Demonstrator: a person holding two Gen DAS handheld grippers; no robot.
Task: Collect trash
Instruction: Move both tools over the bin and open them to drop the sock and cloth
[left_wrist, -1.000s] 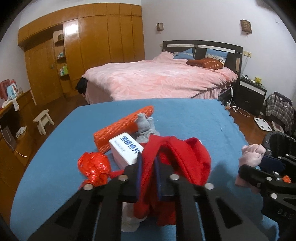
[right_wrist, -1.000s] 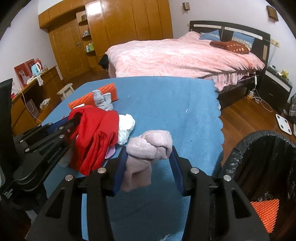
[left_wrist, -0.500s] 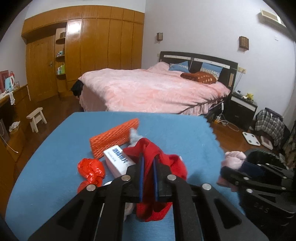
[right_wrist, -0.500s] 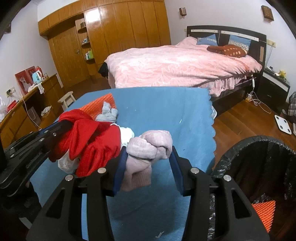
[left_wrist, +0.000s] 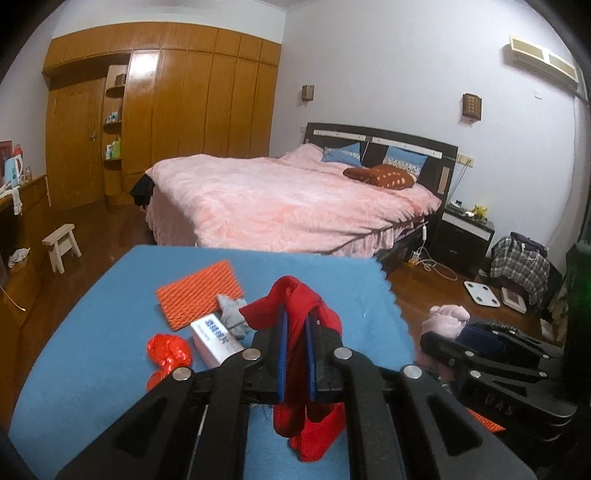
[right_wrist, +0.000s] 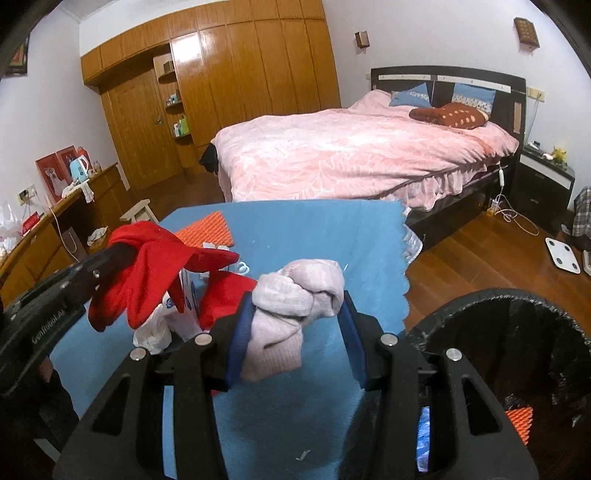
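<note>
— While pinched in the left gripper (left_wrist: 295, 354), jaws clamped on it: red cloth (left_wrist: 303, 314), hanging above the blue counter (left_wrist: 92, 350).
— And right gripper (right_wrist: 295, 332)?
— Jaws clamped on pink knotted sock (right_wrist: 295, 295), beside black trash bin (right_wrist: 517, 314). Below, on the counter: orange mat (left_wrist: 199, 291), white box (left_wrist: 218, 339).

table (left_wrist: 92, 332): before bed (left_wrist: 280, 199)
mat (left_wrist: 199, 293), box (left_wrist: 218, 341), wrapper (left_wrist: 168, 350): on table, left
bin (right_wrist: 517, 354): right of table
stool (left_wrist: 61, 245): left, behind table
</note>
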